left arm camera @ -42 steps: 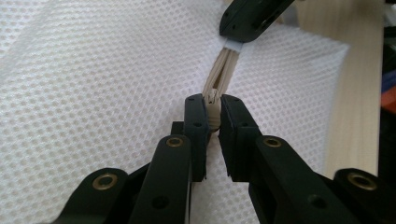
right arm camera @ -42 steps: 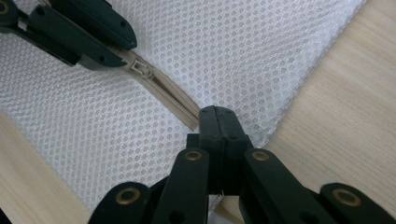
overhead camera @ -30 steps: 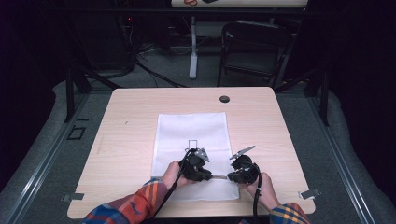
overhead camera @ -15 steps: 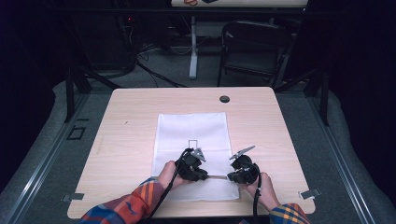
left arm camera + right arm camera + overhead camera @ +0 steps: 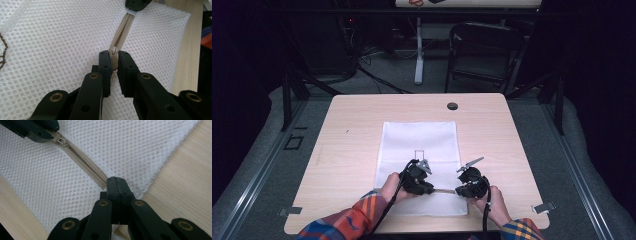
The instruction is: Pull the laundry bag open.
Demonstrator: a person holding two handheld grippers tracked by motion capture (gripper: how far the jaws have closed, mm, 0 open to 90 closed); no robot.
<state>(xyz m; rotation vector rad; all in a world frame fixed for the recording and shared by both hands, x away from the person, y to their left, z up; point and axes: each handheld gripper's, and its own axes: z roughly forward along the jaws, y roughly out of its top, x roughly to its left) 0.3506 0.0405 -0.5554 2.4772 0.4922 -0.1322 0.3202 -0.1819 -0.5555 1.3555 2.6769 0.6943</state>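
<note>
On white mesh bag: left gripper pinching beige zipper pull; right gripper clamping zipper tape end

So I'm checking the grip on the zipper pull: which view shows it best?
The left gripper view: the zipper pull sits close up, pinched between the left gripper jaws. The right gripper view shows it smaller, beside the far jaws. In the high view it is too small to make out.
</note>
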